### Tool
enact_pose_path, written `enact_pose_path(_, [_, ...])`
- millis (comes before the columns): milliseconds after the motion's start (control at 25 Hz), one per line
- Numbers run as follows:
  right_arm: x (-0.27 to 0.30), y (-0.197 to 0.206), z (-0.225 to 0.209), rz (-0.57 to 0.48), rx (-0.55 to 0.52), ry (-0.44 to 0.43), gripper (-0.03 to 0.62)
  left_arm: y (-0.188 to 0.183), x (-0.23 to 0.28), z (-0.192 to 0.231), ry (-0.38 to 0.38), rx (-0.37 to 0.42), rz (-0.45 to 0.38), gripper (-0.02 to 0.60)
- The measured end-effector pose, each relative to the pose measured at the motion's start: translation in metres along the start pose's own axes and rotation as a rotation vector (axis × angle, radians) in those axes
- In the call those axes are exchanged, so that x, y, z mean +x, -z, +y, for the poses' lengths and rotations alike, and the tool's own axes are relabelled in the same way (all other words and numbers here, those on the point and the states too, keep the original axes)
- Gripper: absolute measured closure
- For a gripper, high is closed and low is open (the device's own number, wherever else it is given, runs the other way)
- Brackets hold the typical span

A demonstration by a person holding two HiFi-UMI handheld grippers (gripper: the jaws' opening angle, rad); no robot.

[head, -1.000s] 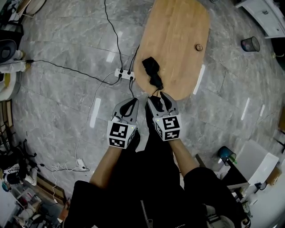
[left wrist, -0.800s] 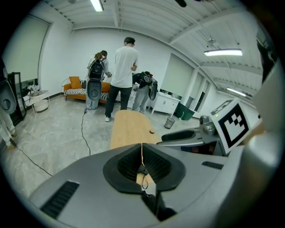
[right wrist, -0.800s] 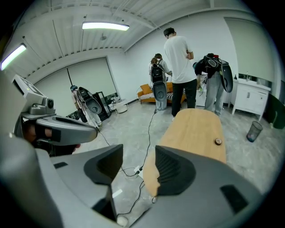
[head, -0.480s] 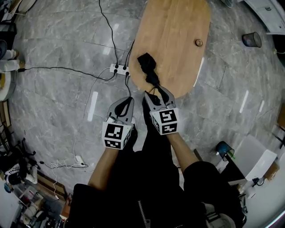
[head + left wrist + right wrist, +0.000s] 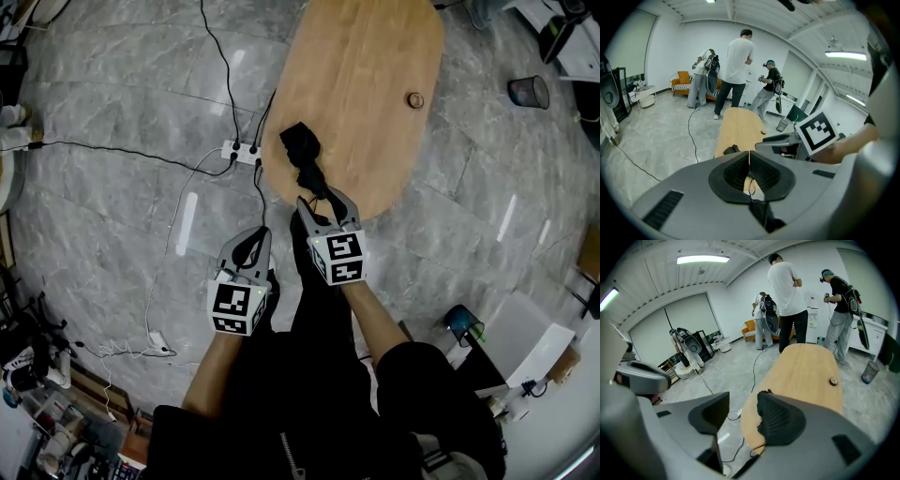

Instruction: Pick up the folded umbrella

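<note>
The folded black umbrella [image 5: 302,155] lies on the near left end of the oval wooden table [image 5: 375,84], its strap trailing toward me. My right gripper [image 5: 323,204] hovers just short of the umbrella's near end, jaws open and empty. In the right gripper view the umbrella [image 5: 763,393] peeks out behind the right pad, and the gap of that gripper [image 5: 740,411] shows floor and the table's edge. My left gripper [image 5: 248,246] hangs lower left, over the floor and apart from the table, pads pressed together. From the left gripper [image 5: 749,164] the umbrella [image 5: 730,150] lies ahead.
A small round brown object [image 5: 414,99] sits on the table's right side. A white power strip [image 5: 242,150] with black cables lies on the floor left of the table. A dark bin [image 5: 528,92] stands at the right. Several people [image 5: 787,291] stand beyond the table's far end.
Both grippers have sunk. The right one has closed in on the umbrella's near end with its jaws unchanged; the left one has dropped lower and further from the table.
</note>
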State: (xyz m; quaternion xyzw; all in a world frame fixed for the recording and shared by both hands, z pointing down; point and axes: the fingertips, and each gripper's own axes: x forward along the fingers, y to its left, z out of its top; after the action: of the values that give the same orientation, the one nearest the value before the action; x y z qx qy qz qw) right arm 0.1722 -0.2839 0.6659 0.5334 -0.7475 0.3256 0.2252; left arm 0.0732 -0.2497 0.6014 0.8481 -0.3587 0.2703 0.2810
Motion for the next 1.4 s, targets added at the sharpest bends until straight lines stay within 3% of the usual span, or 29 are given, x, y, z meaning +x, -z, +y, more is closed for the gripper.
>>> enact_pose_path(720, [0.057, 0.029, -0.04, 0.119, -0.039, -0.007, 0.378, 0.018, 0.014, 0.006, -0.044, -0.075, 0.055, 0.565])
enact_pose_path(1400, [0.11, 0.078, -0.072, 0.258, -0.07, -0.005, 0.365, 0.046, 0.017, 0.007, -0.07, -0.1, 0.112, 0.565])
